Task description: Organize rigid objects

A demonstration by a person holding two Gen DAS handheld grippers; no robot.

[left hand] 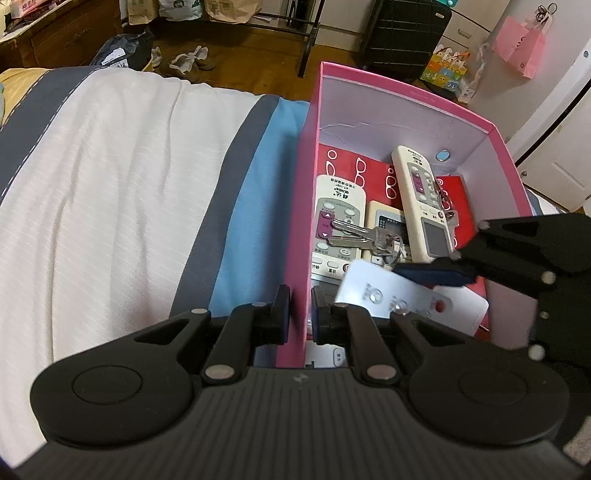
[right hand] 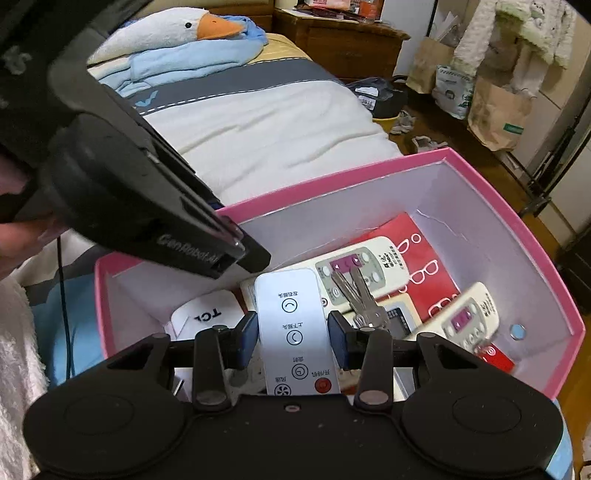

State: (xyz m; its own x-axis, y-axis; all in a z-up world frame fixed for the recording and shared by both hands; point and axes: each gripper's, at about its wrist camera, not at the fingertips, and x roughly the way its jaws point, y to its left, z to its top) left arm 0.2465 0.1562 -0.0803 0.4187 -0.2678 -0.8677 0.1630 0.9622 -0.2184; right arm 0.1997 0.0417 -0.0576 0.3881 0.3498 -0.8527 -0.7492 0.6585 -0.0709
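While the bed (left hand: 110, 177) fills the left of the scene under its white, grey and blue cover, a pink box (left hand: 406, 96) sits on it with tall walls and an open top. A plush goose (right hand: 184, 26) lies at the bed's far end, and paper bags (right hand: 495, 110) and a suitcase (left hand: 406, 33) stand on the floor beyond. Inside the box a red sheet (left hand: 351, 166) printed with glasses lines the bottom, and on it lie two cream remotes (left hand: 421, 199), one flat and one leaning toward the far corner, with a smaller grey-screened remote (left hand: 388, 225) between them. A bunch of keys (left hand: 362, 236) lies across the flat one. The left gripper (left hand: 297, 310) straddles the box's near left wall, one finger outside and one inside, nearly clenched on the wall. The right gripper (right hand: 291, 339) hangs low inside the box with its fingers (right hand: 247, 339) released; a white remote (right hand: 295, 332) lies between them, with a gap on each side. Under it a white TCL remote (right hand: 207, 317) is half hidden. The box's right and far walls stand close, and the free floor inside is small.
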